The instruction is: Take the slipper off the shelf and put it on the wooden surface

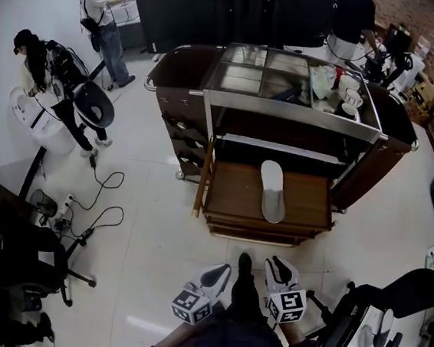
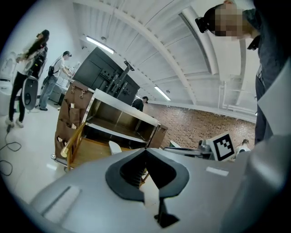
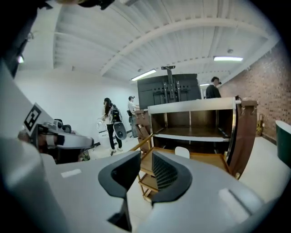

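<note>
A white slipper lies lengthwise on the wooden pull-out surface at the bottom of the service cart, below the steel shelf. Both grippers hang low near the person's body, well short of the cart. My left gripper has its jaw tips together with nothing in them; in its own view the left gripper points at the cart, and the slipper shows just above it. My right gripper is open and empty; past the right gripper the slipper rests on the wood.
The cart's top tray holds cups and small items. Brown side bags hang on its left. Two people stand at the far left. Cables trail on the floor; office chairs flank me.
</note>
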{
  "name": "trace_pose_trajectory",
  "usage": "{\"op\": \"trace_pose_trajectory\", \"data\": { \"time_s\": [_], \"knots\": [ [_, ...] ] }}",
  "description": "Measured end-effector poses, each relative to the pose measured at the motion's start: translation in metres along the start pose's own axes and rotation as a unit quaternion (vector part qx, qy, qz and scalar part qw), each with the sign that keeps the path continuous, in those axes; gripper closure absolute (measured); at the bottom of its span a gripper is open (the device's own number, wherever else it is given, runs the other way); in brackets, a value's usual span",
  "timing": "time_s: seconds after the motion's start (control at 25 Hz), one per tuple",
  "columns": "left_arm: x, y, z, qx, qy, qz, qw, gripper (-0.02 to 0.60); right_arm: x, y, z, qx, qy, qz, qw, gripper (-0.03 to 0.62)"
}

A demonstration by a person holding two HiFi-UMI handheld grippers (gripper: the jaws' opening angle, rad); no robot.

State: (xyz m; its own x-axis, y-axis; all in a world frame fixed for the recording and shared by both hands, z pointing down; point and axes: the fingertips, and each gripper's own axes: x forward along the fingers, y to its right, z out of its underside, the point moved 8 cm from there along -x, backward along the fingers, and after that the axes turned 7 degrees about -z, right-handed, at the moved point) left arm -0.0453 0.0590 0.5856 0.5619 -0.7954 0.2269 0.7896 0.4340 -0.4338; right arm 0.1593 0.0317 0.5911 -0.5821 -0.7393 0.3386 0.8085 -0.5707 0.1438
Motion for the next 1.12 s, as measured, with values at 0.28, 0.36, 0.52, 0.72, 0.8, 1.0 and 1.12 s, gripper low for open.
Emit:
{"op": "trace_pose_trajectory", "data": {
  "time_s": [0.28,0.36,0.52,0.72,0.8,1.0,1.12],
  "knots": [
    [-0.032,0.029,0.015,-0.003,0.009,0.041,0.9991,0.565,-0.063,-0.065,0.017,0.004,-0.005,0.005,1.000,0.572],
    [-0.034,0.033,0.014,-0.003,0.013,0.047,0.9988,0.565,-0.069,-0.073,0.018,-0.002,-0.006,0.007,1.000,0.584],
    [-0.036,0.039,0.007,0.007,0.032,0.038,0.9988,0.565,-0.076,-0.076,0.011,-0.014,-0.003,0.010,1.000,0.594],
    [-0.042,0.036,0.003,0.016,0.048,0.014,0.9986,0.565,-0.070,-0.078,-0.005,-0.025,0.011,-0.006,1.000,0.594],
    [-0.045,0.034,0.003,0.017,0.051,0.011,0.9985,0.565,-0.066,-0.081,-0.008,-0.027,0.015,-0.016,0.999,0.594],
    [-0.052,0.037,0.005,0.018,0.054,0.014,0.9983,0.565,-0.065,-0.094,-0.012,-0.034,0.020,-0.035,0.999,0.594],
    [-0.054,0.039,0.004,0.019,0.057,0.016,0.9981,0.565,-0.064,-0.098,-0.016,-0.039,0.023,-0.044,0.998,0.594]
  ]
}}
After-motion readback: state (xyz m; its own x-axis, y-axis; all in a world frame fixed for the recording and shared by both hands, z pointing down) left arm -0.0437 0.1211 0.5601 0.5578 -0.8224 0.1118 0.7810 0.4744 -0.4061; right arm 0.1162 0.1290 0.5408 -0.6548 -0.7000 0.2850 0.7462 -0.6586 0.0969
